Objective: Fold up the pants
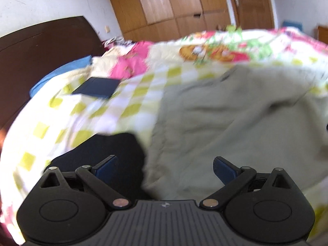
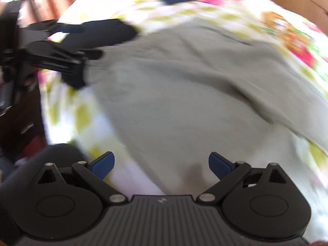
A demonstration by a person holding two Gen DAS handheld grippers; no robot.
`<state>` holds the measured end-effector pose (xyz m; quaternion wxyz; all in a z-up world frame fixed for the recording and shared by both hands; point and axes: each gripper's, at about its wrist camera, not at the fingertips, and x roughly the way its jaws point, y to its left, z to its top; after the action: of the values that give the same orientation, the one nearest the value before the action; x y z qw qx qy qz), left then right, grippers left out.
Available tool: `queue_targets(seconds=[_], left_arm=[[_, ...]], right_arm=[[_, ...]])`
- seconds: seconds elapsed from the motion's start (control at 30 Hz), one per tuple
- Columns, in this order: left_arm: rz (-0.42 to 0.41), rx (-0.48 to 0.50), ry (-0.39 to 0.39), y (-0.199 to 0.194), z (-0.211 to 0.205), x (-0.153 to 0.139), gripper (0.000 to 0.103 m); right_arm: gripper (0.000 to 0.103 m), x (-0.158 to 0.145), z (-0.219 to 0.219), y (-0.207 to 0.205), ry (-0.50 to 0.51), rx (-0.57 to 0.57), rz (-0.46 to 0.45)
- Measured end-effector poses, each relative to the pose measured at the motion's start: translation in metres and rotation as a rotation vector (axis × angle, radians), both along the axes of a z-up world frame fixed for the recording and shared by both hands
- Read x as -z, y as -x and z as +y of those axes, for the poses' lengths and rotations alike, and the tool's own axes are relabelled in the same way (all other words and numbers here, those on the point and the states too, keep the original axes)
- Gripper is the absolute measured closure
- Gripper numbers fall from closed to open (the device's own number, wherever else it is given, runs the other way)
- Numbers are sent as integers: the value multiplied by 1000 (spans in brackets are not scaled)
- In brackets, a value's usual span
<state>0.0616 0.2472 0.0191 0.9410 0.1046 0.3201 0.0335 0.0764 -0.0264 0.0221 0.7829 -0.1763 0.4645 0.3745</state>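
Note:
Grey-green pants (image 1: pixel 235 127) lie spread and wrinkled on a bed with a checked yellow-and-white floral cover (image 1: pixel 86 110). In the left wrist view my left gripper (image 1: pixel 165 169) hovers open over the pants' near-left edge, nothing between its blue fingers. In the right wrist view the pants (image 2: pixel 184 94) fill the middle, and my right gripper (image 2: pixel 162 164) stands open above their near edge. The left gripper (image 2: pixel 82 41) shows at the upper left of that view, over the pants' far corner. Both views are blurred by motion.
A black garment (image 1: pixel 114 155) lies on the cover beside the pants' left edge. A dark blue folded item (image 1: pixel 96 87) rests further up the bed, near a blue pillow (image 1: pixel 57 73) and a dark headboard (image 1: pixel 41 47). Wooden wardrobes (image 1: pixel 176 6) stand behind.

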Motion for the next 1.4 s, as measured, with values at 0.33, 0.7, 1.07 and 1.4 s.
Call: queue_targets(seconds=[0.33,0.7,1.07,1.4], left_arm=[[233,177,-2,-20,-84,48,0],[173,336,23,-50,-190,33,0],[169,466,-46,-49,-265,32,0],[121,515,-39,-46,-280,31,0]], right_arm=[[5,17,-196,-32,85,713,16],[12,23,-357,-27,-171,1304,-32],[98,46,-404,-27,-545,1406,36],[93,28,-434,21,-381,1434,10]])
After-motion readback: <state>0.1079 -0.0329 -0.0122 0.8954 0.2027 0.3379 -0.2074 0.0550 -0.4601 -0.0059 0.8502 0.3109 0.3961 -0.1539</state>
